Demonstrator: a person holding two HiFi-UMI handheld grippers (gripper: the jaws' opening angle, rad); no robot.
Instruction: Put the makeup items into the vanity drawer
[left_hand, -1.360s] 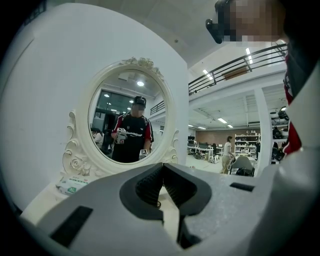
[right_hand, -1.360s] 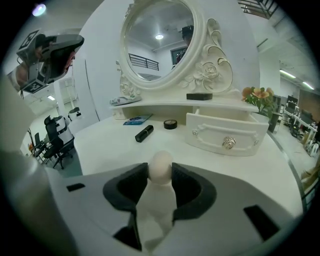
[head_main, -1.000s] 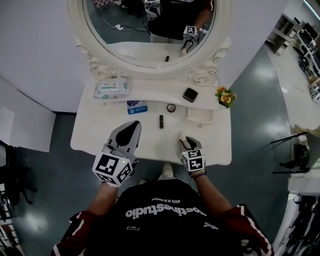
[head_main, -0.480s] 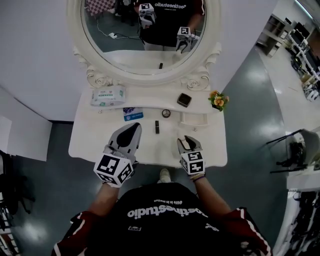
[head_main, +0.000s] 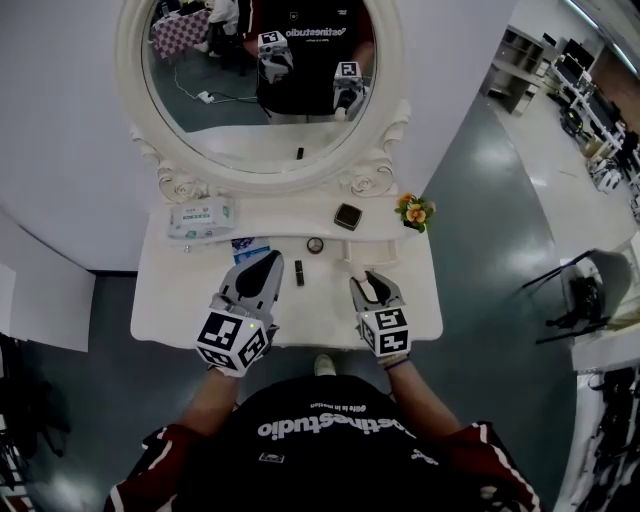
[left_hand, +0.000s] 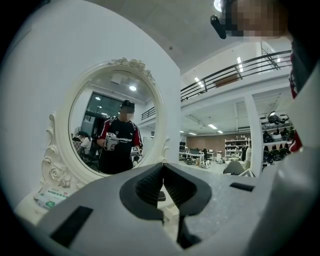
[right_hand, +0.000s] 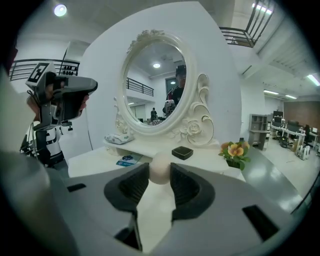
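Note:
A cream egg-shaped makeup sponge (right_hand: 160, 169) is pinched between the pads of my right gripper (right_hand: 160, 175), which is shut on it above the white vanity top (head_main: 160, 300). In the head view my right gripper (head_main: 366, 282) sits just in front of the small open drawer (head_main: 352, 262) under the shelf. My left gripper (head_main: 268, 262) hovers to its left, shut and empty, jaw tips together (left_hand: 162, 172). A black lipstick (head_main: 298, 272) lies between the two grippers. A small round compact (head_main: 315, 245) and a black square compact (head_main: 347, 216) lie further back.
A wipes pack (head_main: 200, 217) and a blue packet (head_main: 250, 248) lie at the back left. A small flower pot (head_main: 413, 211) stands at the shelf's right end. The oval mirror (head_main: 260, 90) rises behind the shelf. The person's body is close to the table's front edge.
The head view has tilted up, showing more of the mirror. Both grippers have edged towards the back of the table, and the right one with the sponge is nearer the drawer.

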